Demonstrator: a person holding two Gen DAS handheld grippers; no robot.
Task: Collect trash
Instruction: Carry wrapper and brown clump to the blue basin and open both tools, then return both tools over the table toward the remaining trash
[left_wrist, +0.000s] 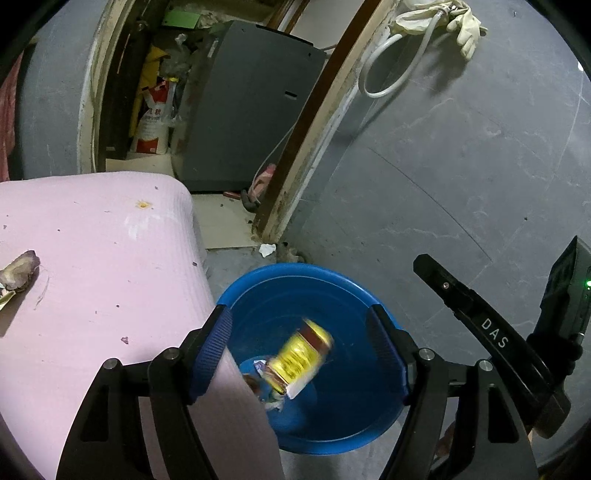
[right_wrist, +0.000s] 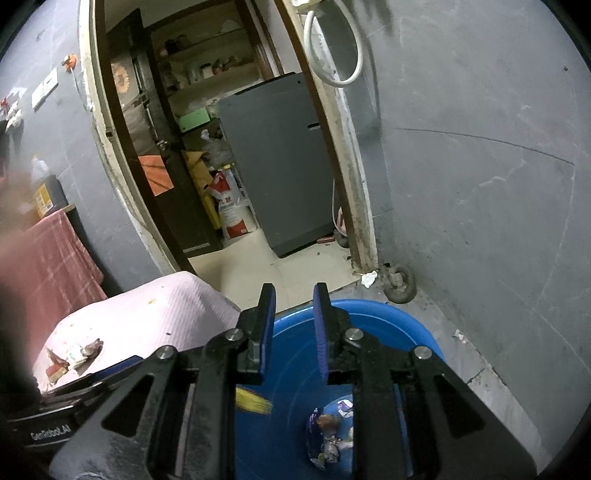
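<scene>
A blue plastic tub (left_wrist: 332, 284) sits on the floor beside a pink mat-covered surface (left_wrist: 96, 266). My left gripper (left_wrist: 299, 332) is open right above the tub. A yellow and red wrapper (left_wrist: 301, 356), blurred, is loose in the air inside the tub, below the open fingers. Other scraps (left_wrist: 258, 384) lie on the tub's bottom. My right gripper (right_wrist: 293, 328) is open and empty above the tub's (right_wrist: 388, 321) near side; the yellow wrapper (right_wrist: 253, 400) shows blurred below it. More trash (right_wrist: 74, 354) lies on the pink surface (right_wrist: 159, 314), and a crumpled piece (left_wrist: 20, 269) shows in the left wrist view.
A grey wall (left_wrist: 461, 166) rises behind the tub. A doorway (right_wrist: 229, 184) opens to a storeroom with a grey cabinet (right_wrist: 280, 162) and sacks. A white paper scrap (right_wrist: 369, 278) and a small wheel (right_wrist: 400, 284) lie by the door frame. A red cloth (right_wrist: 48, 258) hangs at left.
</scene>
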